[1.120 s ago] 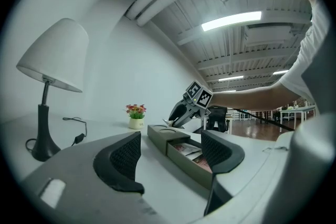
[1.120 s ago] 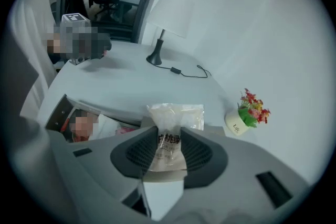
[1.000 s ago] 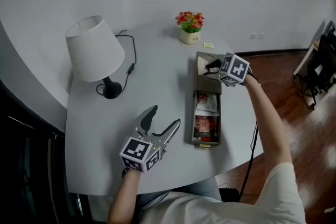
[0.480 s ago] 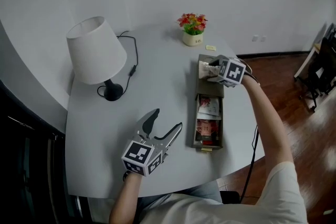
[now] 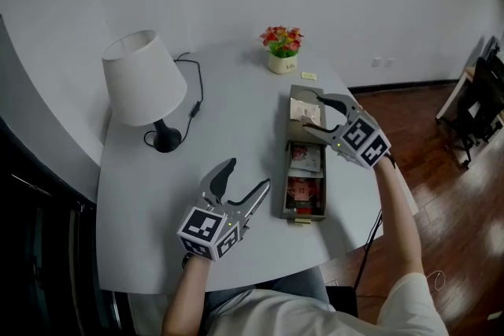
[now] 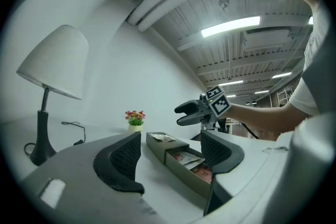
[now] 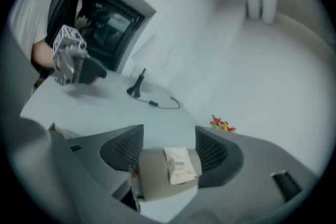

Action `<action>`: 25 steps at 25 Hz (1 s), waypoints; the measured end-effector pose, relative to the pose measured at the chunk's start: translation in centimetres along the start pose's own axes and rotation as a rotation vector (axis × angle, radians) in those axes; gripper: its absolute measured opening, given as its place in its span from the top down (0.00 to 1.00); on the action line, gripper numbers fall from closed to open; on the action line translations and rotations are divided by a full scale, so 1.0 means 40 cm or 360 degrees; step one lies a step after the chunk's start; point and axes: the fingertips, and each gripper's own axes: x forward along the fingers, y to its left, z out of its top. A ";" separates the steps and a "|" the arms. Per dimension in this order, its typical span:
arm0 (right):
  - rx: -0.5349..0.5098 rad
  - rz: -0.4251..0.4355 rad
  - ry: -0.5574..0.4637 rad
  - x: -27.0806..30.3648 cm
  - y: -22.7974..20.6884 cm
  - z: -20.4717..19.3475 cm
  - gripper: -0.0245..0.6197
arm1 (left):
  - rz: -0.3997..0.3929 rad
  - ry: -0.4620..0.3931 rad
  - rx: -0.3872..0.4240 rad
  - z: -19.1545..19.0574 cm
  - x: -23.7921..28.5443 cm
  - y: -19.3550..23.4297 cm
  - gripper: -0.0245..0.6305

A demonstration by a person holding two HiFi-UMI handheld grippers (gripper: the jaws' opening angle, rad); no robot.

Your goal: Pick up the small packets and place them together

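Observation:
A long grey box [image 5: 287, 186] lies on the table with its drawer pulled out. A white small packet [image 5: 302, 112] lies on the box's closed top, also visible as the packet [image 7: 180, 164] in the right gripper view. Pale and red packets [image 5: 305, 174] fill the open drawer. My right gripper [image 5: 310, 112] hangs just above the white packet with its jaws opening. The packet lies below and between them, and the pads do not press on it. My left gripper [image 5: 241, 182] stands open and empty over the table, left of the drawer.
A white lamp [image 5: 145, 83] with a black cable stands at the back left. A small flower pot [image 5: 282, 51] and a yellow note [image 5: 309, 76] sit at the far edge. The table's right edge [image 5: 346, 193] runs close beside the box.
My right gripper has drawn back a little from the box's far end and spread its jaws, and the white packet now lies free on the box top. The left gripper has barely moved.

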 end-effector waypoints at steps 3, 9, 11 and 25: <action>0.0251 -0.0122 -0.0356 -0.106 0.065 0.065 0.46 | 0.0020 -0.0021 0.0045 0.016 -0.007 0.004 0.44; 0.0449 -0.0375 -0.0542 -0.253 0.157 0.043 0.46 | 0.0057 -0.0027 0.0078 0.026 -0.020 0.008 0.44; 0.0483 -0.0448 -0.0530 -0.275 0.188 0.024 0.46 | 0.0063 -0.0029 0.0080 0.022 -0.026 0.005 0.44; 0.0862 -0.0500 -0.0568 -0.325 0.355 -0.043 0.46 | 0.0063 0.0000 0.0021 -0.033 -0.080 -0.055 0.48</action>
